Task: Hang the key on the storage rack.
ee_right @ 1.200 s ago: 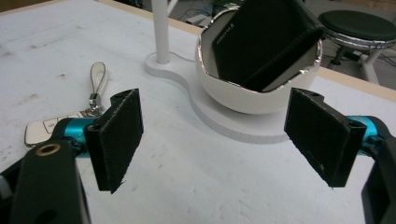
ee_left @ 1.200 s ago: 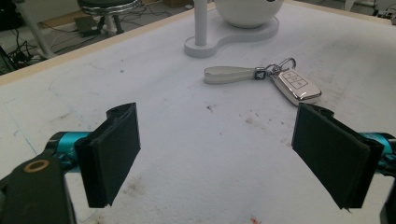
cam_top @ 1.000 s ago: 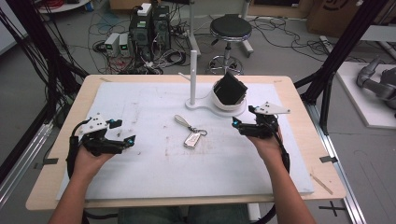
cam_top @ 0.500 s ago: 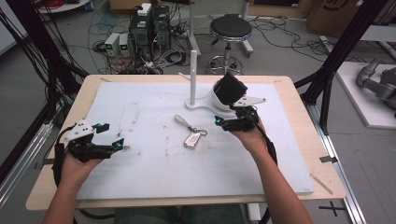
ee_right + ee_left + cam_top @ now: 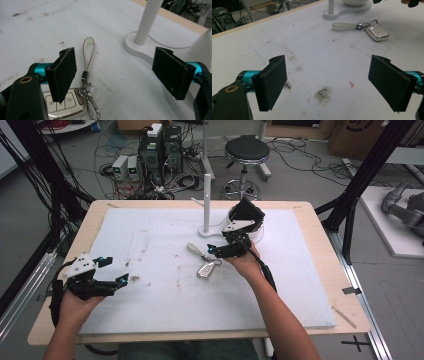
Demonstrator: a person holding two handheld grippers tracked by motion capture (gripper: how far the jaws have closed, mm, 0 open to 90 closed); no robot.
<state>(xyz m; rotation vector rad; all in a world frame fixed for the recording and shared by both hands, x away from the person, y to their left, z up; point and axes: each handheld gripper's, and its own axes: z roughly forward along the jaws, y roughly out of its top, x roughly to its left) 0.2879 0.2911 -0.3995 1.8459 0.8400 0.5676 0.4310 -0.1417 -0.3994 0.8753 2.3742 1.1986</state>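
Silver key fob (image 5: 63, 104) beneath wide-open, empty right gripper (image 5: 117, 67); left gripper (image 5: 334, 82) likewise

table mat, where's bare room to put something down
Free: the near right stretch of the white mat, and the middle between the left gripper and the car key. Crowded: around the white post stand and right gripper.

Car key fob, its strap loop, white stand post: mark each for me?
car key fob (image 5: 377, 32), left gripper view, on its silver body.
strap loop (image 5: 88, 53), right gripper view, on the loop's right band.
white stand post (image 5: 207, 202), high view, mid-height on the upright.
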